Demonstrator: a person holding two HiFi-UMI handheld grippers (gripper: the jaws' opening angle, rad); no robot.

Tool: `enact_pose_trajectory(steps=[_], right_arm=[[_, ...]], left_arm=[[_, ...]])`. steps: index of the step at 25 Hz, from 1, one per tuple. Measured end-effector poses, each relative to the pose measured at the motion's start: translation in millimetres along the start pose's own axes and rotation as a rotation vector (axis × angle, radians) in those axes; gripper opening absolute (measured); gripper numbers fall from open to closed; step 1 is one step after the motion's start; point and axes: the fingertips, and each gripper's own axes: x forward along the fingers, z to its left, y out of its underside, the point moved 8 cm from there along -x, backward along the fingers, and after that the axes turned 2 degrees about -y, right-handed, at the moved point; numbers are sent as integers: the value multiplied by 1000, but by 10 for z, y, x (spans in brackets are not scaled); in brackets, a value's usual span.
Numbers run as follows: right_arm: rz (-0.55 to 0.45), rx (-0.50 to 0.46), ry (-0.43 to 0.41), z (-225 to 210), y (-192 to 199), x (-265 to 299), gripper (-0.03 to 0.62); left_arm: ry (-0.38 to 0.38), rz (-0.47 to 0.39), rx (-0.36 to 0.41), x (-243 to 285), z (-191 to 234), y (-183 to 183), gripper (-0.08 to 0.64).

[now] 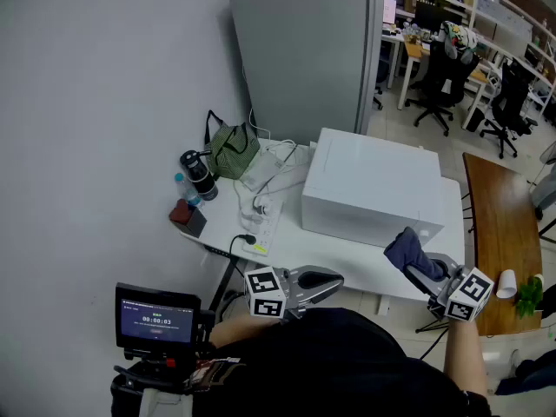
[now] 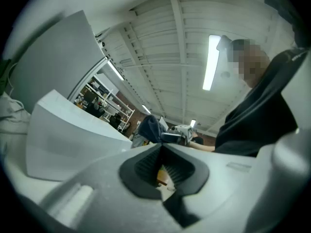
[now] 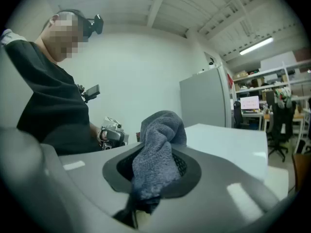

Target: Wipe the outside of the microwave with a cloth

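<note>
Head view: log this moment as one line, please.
left gripper: shut, empty | right gripper: shut on cloth | cloth: by microwave near side, contact unclear

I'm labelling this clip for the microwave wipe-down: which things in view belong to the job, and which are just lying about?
Job: microwave; grey cloth, clamped in the right gripper.

Lying about: green bag, black flask, power strip, paper cup, grey fridge. The left gripper is shut and empty.
</note>
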Motion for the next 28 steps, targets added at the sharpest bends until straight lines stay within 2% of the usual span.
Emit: enact_pose_trajectory(steps=[5, 7, 10, 13, 18, 23, 25, 28], right_arm=[[183, -237, 27, -435, -1060, 1476, 67], [295, -324, 23, -658, -1404, 2059, 67], [493, -436, 18, -1012, -1672, 2819, 67], [685, -510, -37, -1390, -1592, 3496, 67], [1001, -595, -193, -1922, -1310, 4464, 67], [1447, -707, -199, -2719, -735, 5215, 67], [1610, -697, -229, -2869, -538, 5492, 67], [1852, -631, -255, -2952, -249, 5791, 67]], left_arm=[[-46, 15, 74, -866, 785, -880, 3], [-51, 31, 109, -1139, 1069, -1105, 3], [-57, 27, 94, -1388, 1348, -1306, 3], [-70, -2, 80, -1563, 1572, -1305, 3], [-195, -44, 44, -1682, 1805, -1254, 3], [-332, -88, 71, -1964, 2053, -1232, 3], [-380, -120, 35, -2106, 2104, -1204, 3], [-418, -157, -19, -2269, 2164, -1127, 3]])
